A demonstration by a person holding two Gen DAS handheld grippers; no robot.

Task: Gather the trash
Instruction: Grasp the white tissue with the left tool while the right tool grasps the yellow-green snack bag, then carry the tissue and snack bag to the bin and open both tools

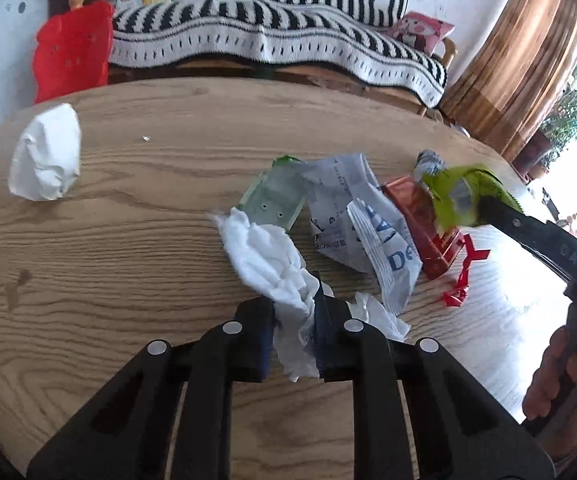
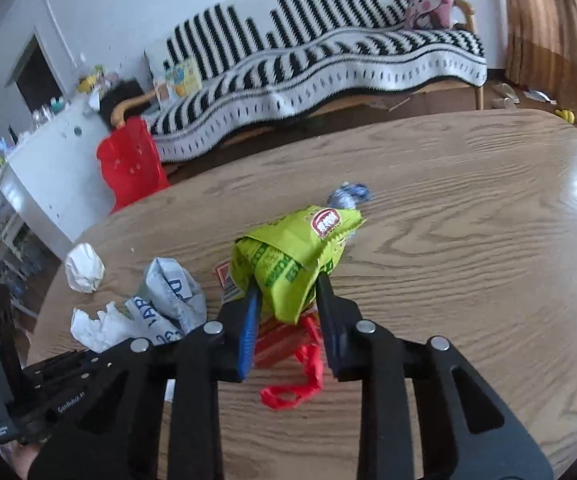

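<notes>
Green wrapper [image 2: 300, 256], lower end hidden between right gripper [image 2: 288, 312] fingers

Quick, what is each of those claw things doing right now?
Left gripper: shut on the white tissue.
Right gripper: shut on the green snack wrapper.

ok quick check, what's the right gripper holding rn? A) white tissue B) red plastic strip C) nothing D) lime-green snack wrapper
D: in the right wrist view the right gripper has its fingers closed on the lime-green snack wrapper, lifted over the table; the white tissue is in the left gripper, and the red plastic strip lies loose on the wood.
</notes>
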